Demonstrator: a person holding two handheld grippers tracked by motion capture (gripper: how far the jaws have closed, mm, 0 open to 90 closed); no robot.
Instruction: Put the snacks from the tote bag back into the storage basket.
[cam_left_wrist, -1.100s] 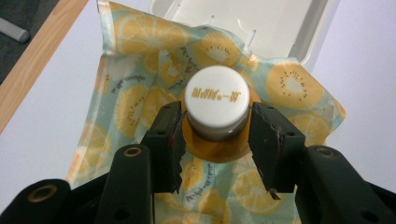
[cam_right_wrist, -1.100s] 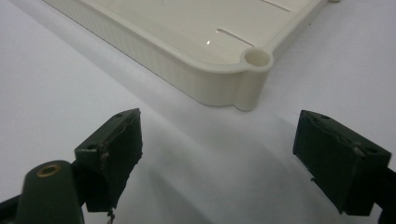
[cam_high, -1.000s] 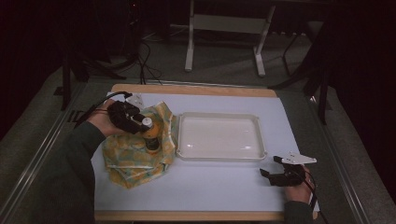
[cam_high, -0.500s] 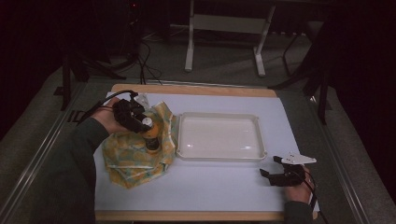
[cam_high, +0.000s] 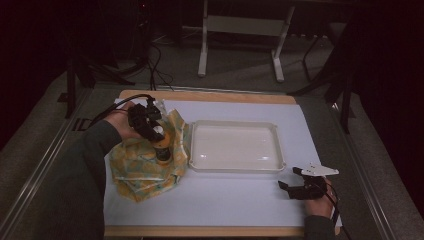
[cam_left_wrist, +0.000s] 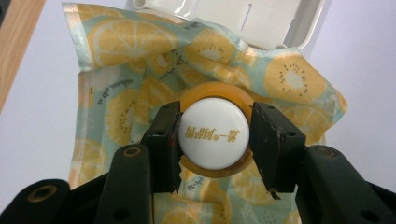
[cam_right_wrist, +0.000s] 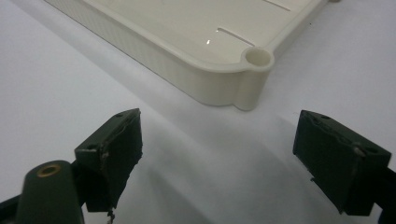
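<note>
An orange bottle (cam_high: 162, 150) with a white cap (cam_left_wrist: 214, 133) stands upright on a cloth printed with citrus and kiwi slices (cam_high: 140, 170) at the left of the mat. My left gripper (cam_high: 157, 131) comes down on it from above, one jaw on each side of the cap. These jaws have just opened a little: the left pad lies against the cap and a thin gap shows at the right pad. My right gripper (cam_high: 290, 178) rests open on the mat near the front right, and nothing is between its jaws (cam_right_wrist: 224, 158).
A shallow white tray (cam_high: 232, 169) lies in the middle of the mat, its left rim beside the cloth and its near corner (cam_right_wrist: 243, 88) just ahead of the right gripper. Bare white mat (cam_high: 225, 200) stretches along the front. A wooden table edge runs at the back.
The left gripper has shifted slightly to the right and turned over the bottle's cap. The bottle, the cloth and the right gripper stay where they were.
</note>
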